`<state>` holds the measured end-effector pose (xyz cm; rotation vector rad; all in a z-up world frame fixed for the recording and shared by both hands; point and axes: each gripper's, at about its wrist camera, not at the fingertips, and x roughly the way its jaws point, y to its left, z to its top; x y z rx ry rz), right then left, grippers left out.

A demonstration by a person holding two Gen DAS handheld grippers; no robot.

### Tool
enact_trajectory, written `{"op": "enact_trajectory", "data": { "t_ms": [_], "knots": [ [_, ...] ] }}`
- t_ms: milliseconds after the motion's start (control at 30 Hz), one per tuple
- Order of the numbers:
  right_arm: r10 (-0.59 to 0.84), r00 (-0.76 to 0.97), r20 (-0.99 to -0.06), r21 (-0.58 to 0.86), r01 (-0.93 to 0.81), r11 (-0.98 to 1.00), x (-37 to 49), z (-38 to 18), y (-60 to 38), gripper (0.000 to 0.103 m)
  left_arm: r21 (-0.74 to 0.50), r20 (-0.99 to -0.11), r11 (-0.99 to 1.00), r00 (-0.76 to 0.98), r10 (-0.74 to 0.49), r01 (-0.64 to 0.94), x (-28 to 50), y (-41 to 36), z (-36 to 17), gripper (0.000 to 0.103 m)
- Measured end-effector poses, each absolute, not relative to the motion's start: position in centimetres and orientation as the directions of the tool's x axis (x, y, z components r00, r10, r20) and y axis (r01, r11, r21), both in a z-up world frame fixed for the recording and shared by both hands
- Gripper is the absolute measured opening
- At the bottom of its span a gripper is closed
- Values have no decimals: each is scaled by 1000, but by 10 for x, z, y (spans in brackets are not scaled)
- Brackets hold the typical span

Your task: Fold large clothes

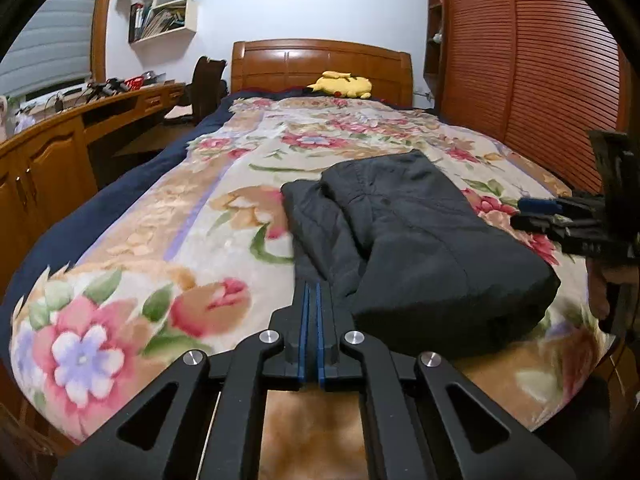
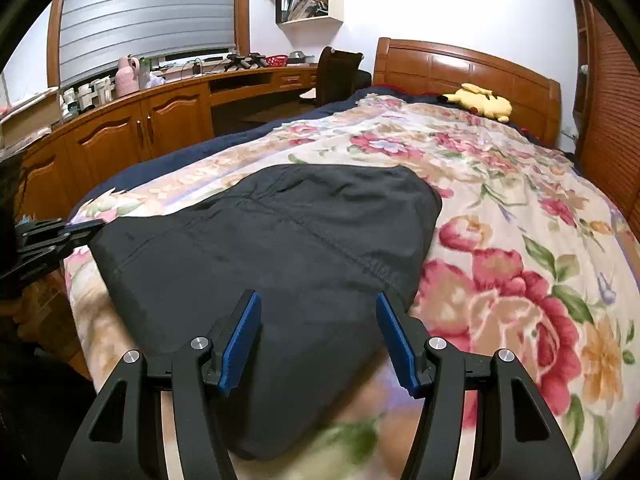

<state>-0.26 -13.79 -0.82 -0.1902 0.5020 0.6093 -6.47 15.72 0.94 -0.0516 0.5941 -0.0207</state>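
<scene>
Honestly, left tongs (image 1: 312,292) pinch the dark jacket (image 1: 420,240) edge at 6 o'clock, right tongs (image 2: 318,312) gaping, so one-sided pulling could unravel the fold.

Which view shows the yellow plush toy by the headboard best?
The right wrist view, slightly: the yellow plush toy is a little larger there, its whole body lying before the wooden headboard. The left wrist view shows the same toy whole, at the bed's far end, but a bit smaller.
</scene>
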Motion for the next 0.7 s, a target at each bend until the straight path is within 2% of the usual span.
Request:
{"op": "enact_trajectory", "data": {
  "t_ms": [33,100,167,267,333,367,400,700],
  "knots": [
    [497,707,-503,-27,-588,809,2,-7,-138,62,-58,-560,998,828,-36,4,-68,158,8,11],
    [486,713,-505,-34,-579,814,13,-4,-136,64,-45,-557,999,830,-24,-1,-69,160,7,33],
    [475,722,-503,-40,-568,822,26,-1,-136,73,-42,-555,999,832,-17,-8,-73,164,5,41],
    [453,734,-506,-52,-550,833,48,1,-133,76,-64,-563,998,825,-42,7,-76,169,4,49],
    [439,732,-522,-51,-540,840,65,-1,-128,76,-58,-555,998,831,-42,11,-81,168,4,61],
    [434,729,-528,-48,-537,843,71,-3,-126,76,-62,-550,998,834,-53,23,-84,167,3,73],
    [429,728,-535,-47,-533,845,78,-5,-123,76,-68,-548,997,834,-67,35,-85,166,3,79],
    [381,712,-590,-24,-487,873,131,-17,-110,76,-65,-583,996,808,-85,59,-63,159,-20,79]
  ]
}}
